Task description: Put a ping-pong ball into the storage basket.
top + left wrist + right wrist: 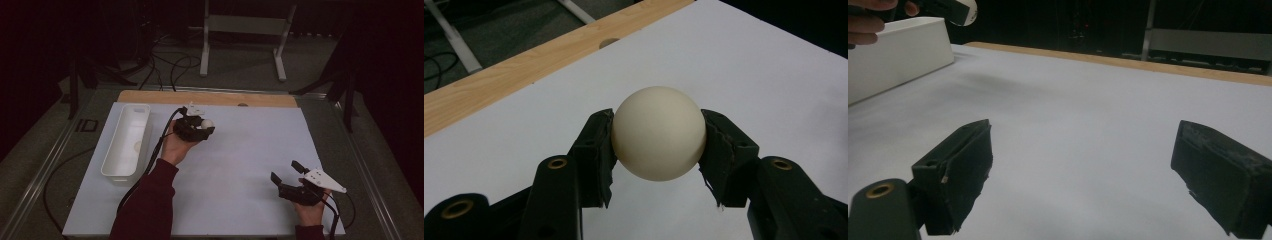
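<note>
Right tongs: near the front right corner of the worktop, the right tongs sit in the person's hand, jaws spread wide and released, nothing between them. In the right gripper view both black pads stand well apart over bare white surface.
Right hand: it grips the tongs from below, with the grey three-cornered plate on top and a cable trailing off toward the front edge.
Worktop: a white sheet covers most of it, with a strip of bare wood along the far edge.
Left tongs: farther up and left of centre, the left tongs are clenched on a ball, held above the white sheet.
Ball: the cream ball sits squarely between the two pads in the left gripper view, pressed on both sides; in the high view it shows as a pale spot at the tip of the tongs.
Sleeve: a dark red sleeve runs up from the front edge to the left hand.
Tray: a long white tray lies lengthwise on the left part of the sheet, just beside the left hand and apart from the ball.
Beyond: dark floor with loose cables and a pale metal stand.
</note>
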A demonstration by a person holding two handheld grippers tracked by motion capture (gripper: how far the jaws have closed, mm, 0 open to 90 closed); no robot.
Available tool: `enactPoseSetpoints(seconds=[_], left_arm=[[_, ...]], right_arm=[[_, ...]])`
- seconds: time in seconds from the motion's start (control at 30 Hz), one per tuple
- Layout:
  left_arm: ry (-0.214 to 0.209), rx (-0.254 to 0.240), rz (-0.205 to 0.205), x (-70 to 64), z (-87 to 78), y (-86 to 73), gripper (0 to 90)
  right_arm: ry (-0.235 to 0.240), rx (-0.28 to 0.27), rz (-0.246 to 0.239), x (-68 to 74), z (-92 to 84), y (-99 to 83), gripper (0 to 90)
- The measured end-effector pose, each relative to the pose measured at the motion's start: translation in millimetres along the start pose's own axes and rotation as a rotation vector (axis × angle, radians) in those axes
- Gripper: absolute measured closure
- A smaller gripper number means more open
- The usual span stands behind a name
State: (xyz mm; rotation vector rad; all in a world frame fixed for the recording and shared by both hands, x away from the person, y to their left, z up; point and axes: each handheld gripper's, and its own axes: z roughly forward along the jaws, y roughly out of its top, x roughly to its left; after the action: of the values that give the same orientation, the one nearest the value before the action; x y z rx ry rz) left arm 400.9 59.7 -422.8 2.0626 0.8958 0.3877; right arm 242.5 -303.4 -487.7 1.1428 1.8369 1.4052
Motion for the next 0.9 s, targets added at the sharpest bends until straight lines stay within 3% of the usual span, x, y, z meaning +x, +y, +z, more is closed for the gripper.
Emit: enactPoseSetpoints(seconds=[0.53,0.9], left_arm=[[0.016,0.005,0.006,7.4,-12.4,-9.5,51.2],[0.042,0.005,0.034,7.9,-23.4,-14.8,51.2]], right_arm=[[0.002,0.001,-0.003,0.1,0.3,-0.2,9.2],[0.0,0.003,-0.003,0.2,0.5,-0.3,9.2]])
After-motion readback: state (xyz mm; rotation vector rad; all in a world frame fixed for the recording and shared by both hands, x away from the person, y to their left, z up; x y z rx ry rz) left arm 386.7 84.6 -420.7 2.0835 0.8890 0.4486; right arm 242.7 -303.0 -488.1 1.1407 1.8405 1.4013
